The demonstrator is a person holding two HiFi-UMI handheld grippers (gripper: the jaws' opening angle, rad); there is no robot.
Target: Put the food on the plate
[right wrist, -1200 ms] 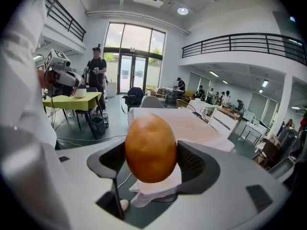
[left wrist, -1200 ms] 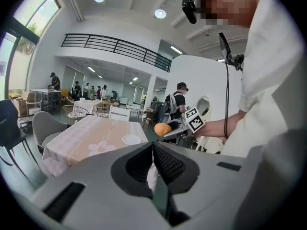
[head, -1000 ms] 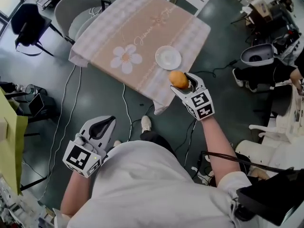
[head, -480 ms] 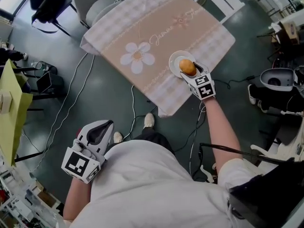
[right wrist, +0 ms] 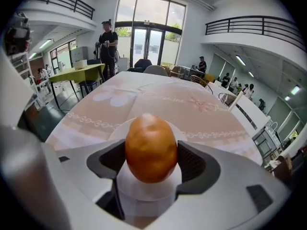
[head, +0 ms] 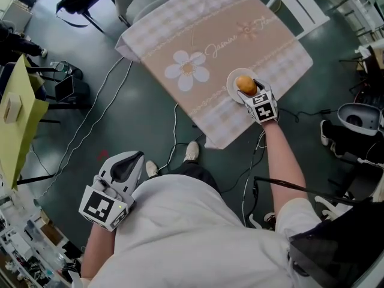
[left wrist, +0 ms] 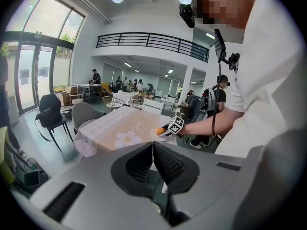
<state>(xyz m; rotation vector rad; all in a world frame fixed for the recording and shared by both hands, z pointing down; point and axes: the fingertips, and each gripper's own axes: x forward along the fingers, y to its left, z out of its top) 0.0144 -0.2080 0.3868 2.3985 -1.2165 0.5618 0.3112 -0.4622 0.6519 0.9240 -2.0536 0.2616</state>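
Near the edge of the cloth-covered table [head: 198, 35], the right gripper [head: 249, 90] is clamped on the food [head: 245, 84], a smooth, rounded, orange-brown piece. It is pinched at its sides between the two jaws, directly above the white plate [head: 230, 84]. From where I stand I cannot tell whether it touches the plate or hangs just over it. The worry is the shape: something this round could roll once the jaws part, and the plate is small and shallow, close to the table's edge, so a drop from any height or a sideways nudge might send it over the rim. The left gripper [head: 133, 158] hangs low beside the person, well apart from the table, its jaws pressed together with nothing between them.
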